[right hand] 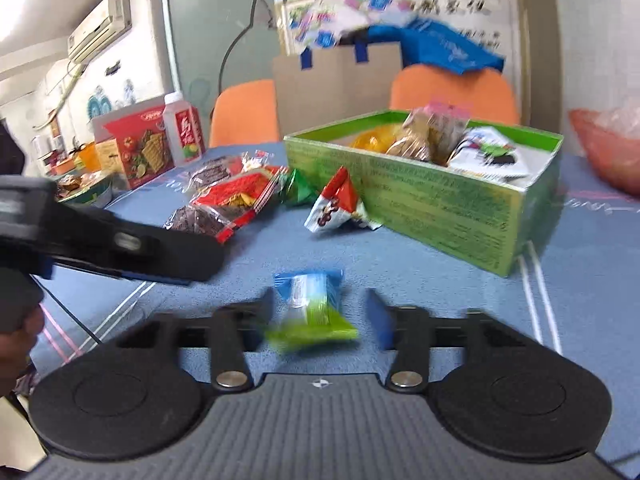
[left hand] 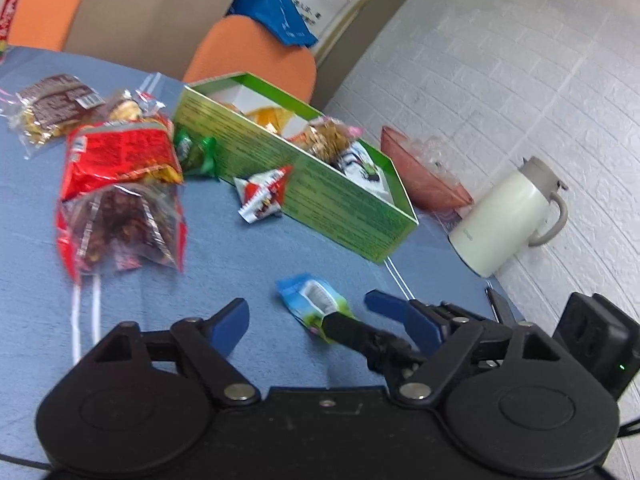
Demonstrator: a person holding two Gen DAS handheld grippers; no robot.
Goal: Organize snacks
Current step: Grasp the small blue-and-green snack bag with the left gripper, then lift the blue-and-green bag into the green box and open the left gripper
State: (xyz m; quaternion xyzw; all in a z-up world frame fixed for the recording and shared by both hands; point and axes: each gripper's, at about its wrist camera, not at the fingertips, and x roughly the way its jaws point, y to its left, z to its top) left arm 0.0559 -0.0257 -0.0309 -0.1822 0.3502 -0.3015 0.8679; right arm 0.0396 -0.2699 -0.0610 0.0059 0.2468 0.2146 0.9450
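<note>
A small blue-and-green snack packet (left hand: pixel 310 298) (right hand: pixel 310 304) lies on the blue tablecloth. In the left wrist view it sits between the open jaws of my left gripper (left hand: pixel 310 312), nearer the right finger. My right gripper (right hand: pixel 320 308) is open around the same packet, with a gap at its right finger. A black finger (left hand: pixel 352 332) of the right gripper reaches the packet's green end. The green box (left hand: pixel 340 208) (right hand: pixel 440 208) behind holds several snacks. A triangular red-and-white packet (left hand: pixel 264 196) (right hand: pixel 336 204), a green packet (left hand: pixel 196 152) and a red bag (left hand: pixel 120 152) (right hand: pixel 236 196) lie beside it.
A white kettle (left hand: pixel 504 216) and a pink bowl (left hand: pixel 420 172) (right hand: pixel 604 148) stand right of the box. Orange chairs (left hand: pixel 256 52) (right hand: pixel 244 112) line the far edge. A red carton (right hand: pixel 140 148) and a bottle (right hand: pixel 184 132) stand far left. A hand (right hand: pixel 20 340) shows at the left edge.
</note>
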